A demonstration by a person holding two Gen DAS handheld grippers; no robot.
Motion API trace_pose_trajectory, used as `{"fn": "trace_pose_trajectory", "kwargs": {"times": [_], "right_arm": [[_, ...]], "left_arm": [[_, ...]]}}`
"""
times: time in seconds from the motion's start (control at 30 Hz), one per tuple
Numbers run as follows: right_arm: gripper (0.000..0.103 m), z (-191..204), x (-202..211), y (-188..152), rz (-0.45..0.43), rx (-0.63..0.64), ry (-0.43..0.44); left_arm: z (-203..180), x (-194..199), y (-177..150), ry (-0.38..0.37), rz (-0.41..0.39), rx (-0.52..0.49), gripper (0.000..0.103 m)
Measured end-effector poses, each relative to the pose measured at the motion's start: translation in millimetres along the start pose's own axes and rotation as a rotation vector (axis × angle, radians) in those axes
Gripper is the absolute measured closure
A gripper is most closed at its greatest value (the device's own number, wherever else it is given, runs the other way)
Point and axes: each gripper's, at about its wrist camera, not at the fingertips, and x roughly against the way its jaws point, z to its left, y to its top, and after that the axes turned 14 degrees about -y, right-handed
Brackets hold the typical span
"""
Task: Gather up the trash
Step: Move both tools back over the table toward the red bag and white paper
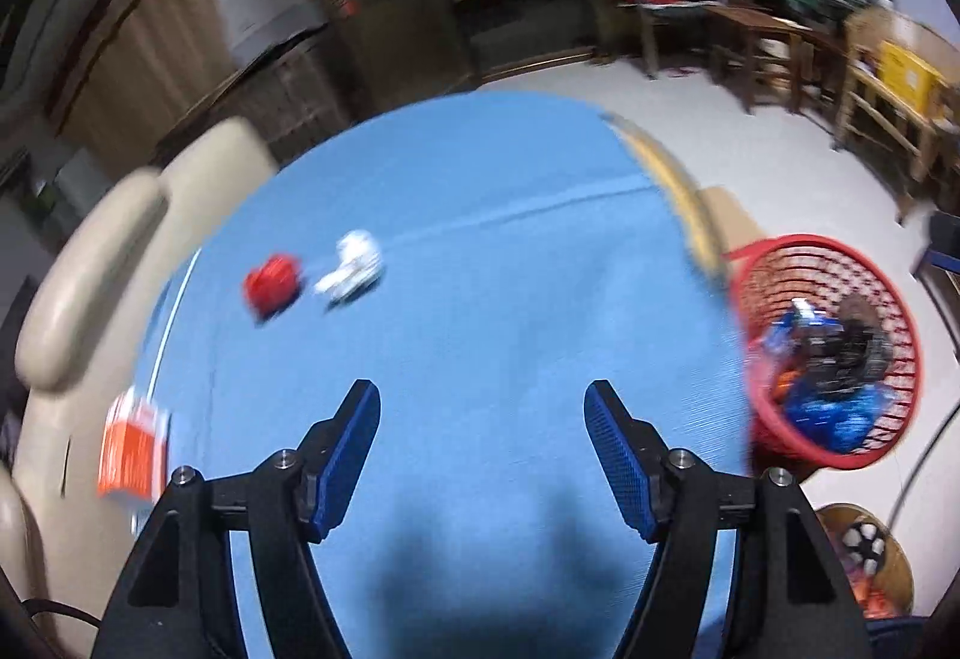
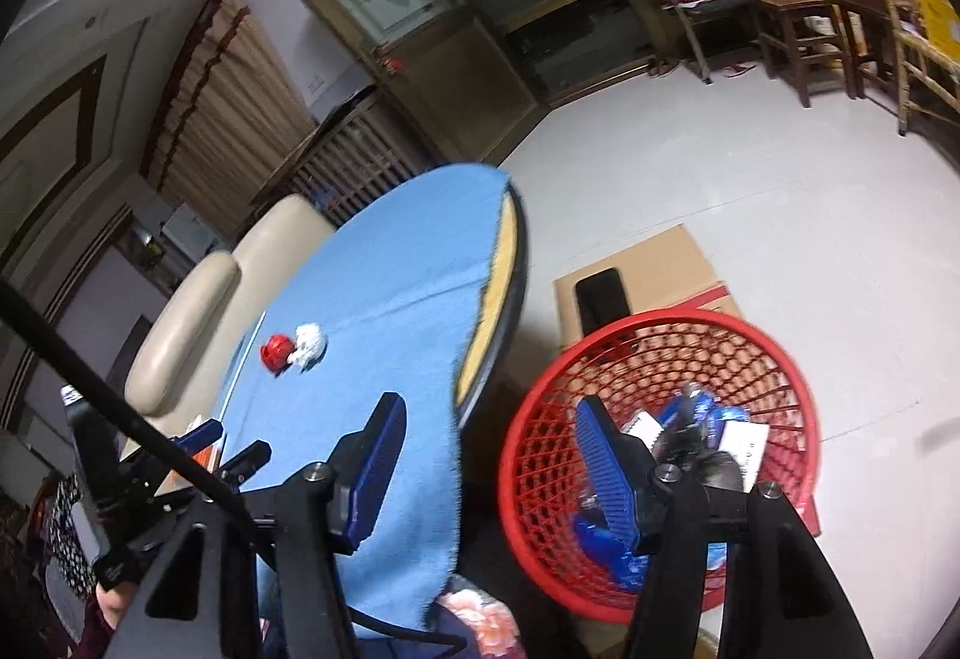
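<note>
Blue ribbed pads frame both my views, and nothing sits between them on either side: my left gripper (image 1: pixel 482 419) has its fingers spread fairly wide over bare blue cloth, and my right gripper (image 2: pixel 489 428) is equally spread, one finger over the counter (image 2: pixel 384 311) edge, the other over the red basket (image 2: pixel 780 359).

That basket stands on the floor just beside the counter, on its right, and already holds a heap of blue wrappers and a white slip; I cannot count them.

Beyond the basket, farther across the cloth, two pieces of trash remain: one red crumpled ball (image 1: pixel 271 282) and one white crumpled wad (image 1: pixel 354 272), touching or nearly so. One orange packet (image 1: pixel 133 449) lies at the counter's left edge, well apart from the basket.

My worry is that pair. They sit so close that a wide grab could pinch one and nudge the other along the cloth toward the sofa (image 1: pixel 90 263) behind. The left view is also smeared, so I judge aim there to be unreliable.
</note>
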Motion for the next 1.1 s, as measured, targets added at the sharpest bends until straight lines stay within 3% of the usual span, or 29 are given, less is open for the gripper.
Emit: {"fn": "trace_pose_trajectory", "kwargs": {"times": [0.27,0.5,0.73,0.97,1.1], "right_arm": [[0.040,68,-19,6,0.036,0.119,0.056],[0.040,150,-59,19,0.096,0.228,0.115],[0.040,223,-128,31,0.189,0.262,0.150],[0.044,282,-218,41,0.301,0.192,0.180],[0.050,310,-269,40,0.367,0.160,0.135]], "left_arm": [[96,0,-35,0.124,0.020,0.218,0.032],[154,3,-63,0.182,0.014,0.329,0.032],[197,2,-89,0.215,0.011,0.400,0.032],[220,13,-108,0.236,0.002,0.429,0.032],[236,15,-111,0.234,-0.003,0.453,0.032]]}}
